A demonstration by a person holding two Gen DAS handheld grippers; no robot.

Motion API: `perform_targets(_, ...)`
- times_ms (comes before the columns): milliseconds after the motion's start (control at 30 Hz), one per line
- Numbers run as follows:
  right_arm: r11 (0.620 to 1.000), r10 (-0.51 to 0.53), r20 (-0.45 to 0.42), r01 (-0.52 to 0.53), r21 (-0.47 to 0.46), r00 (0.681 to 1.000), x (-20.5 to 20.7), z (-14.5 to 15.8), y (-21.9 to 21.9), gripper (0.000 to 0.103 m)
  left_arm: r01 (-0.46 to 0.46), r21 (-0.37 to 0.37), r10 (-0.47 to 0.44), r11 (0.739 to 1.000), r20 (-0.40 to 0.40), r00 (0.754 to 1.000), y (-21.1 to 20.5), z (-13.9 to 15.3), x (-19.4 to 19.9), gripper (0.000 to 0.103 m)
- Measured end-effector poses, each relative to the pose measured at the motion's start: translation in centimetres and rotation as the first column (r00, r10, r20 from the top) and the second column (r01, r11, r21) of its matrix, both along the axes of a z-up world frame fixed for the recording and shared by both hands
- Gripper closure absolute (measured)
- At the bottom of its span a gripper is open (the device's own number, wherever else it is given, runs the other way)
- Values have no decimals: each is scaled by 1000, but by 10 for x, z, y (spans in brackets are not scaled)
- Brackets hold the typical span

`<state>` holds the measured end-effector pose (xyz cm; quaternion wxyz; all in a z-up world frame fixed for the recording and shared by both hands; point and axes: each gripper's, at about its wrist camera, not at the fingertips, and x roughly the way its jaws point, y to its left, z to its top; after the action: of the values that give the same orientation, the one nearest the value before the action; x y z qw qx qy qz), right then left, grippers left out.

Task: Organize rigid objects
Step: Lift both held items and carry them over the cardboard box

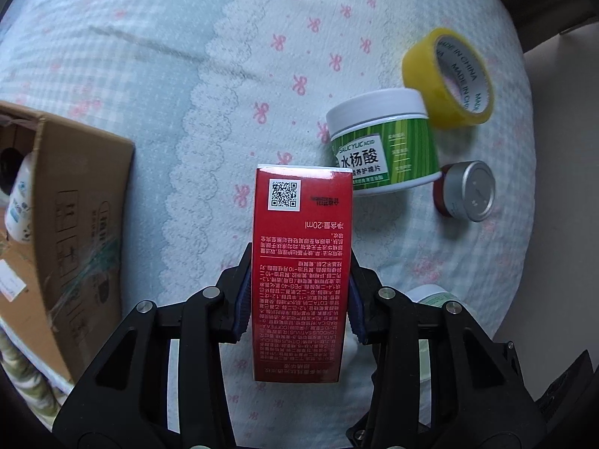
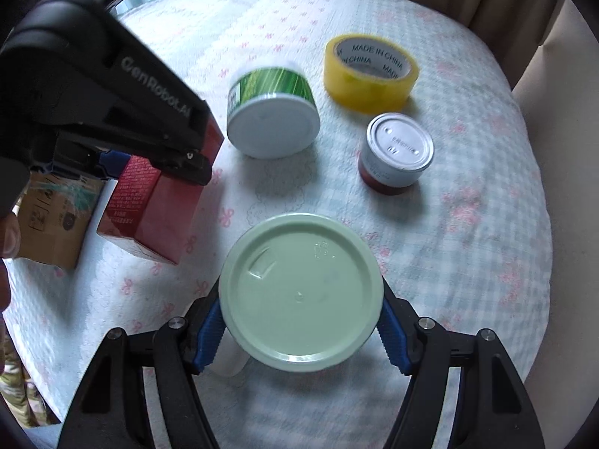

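Note:
My left gripper [image 1: 299,292] is shut on a tall red carton [image 1: 301,224] with a QR code, its blue pads pressing both long sides, and holds it clear of the quilt. The right wrist view shows that same carton [image 2: 149,217] in the left gripper [image 2: 157,172] at the left. A jar with a wide pale green lid [image 2: 299,284] sits between the blue pads of my right gripper [image 2: 301,299], which is shut on it. A sliver of that jar [image 1: 434,295] peeks out behind the left gripper's right finger.
On the bow-patterned quilt [image 2: 468,224] stand a green-labelled jar [image 1: 385,142] [image 2: 273,119], a yellow tape roll [image 1: 445,78] [image 2: 370,71] and a small silver-lidded tin [image 1: 468,191] [image 2: 397,153]. An open cardboard box [image 1: 75,205] [image 2: 52,224] at the left holds a white bottle [image 1: 18,198].

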<state>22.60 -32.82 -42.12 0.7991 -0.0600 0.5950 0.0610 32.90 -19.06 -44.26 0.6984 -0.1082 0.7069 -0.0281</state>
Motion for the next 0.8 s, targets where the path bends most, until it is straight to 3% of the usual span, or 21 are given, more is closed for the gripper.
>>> perform_targets(200,998,-63,40,62,30,997,-6,38,-4,36,5,-35,-1,999,94,996,18,57,-17,65)
perform_targets(367,994,-106,100,101,46,989,-15,89,-10,37,25,-50,-15,998,189,982,30,115,-39,65)
perform_targets(533,989,-141,141,132,71,980,-28,144,-11,37,31,-54,-15,998,276,961,43,170,-59,65)
perform_targets(800,976,-159,188,125,181,969,-37,219,7,36,-6,-36,19,999,387,922,102,248,-96,65)
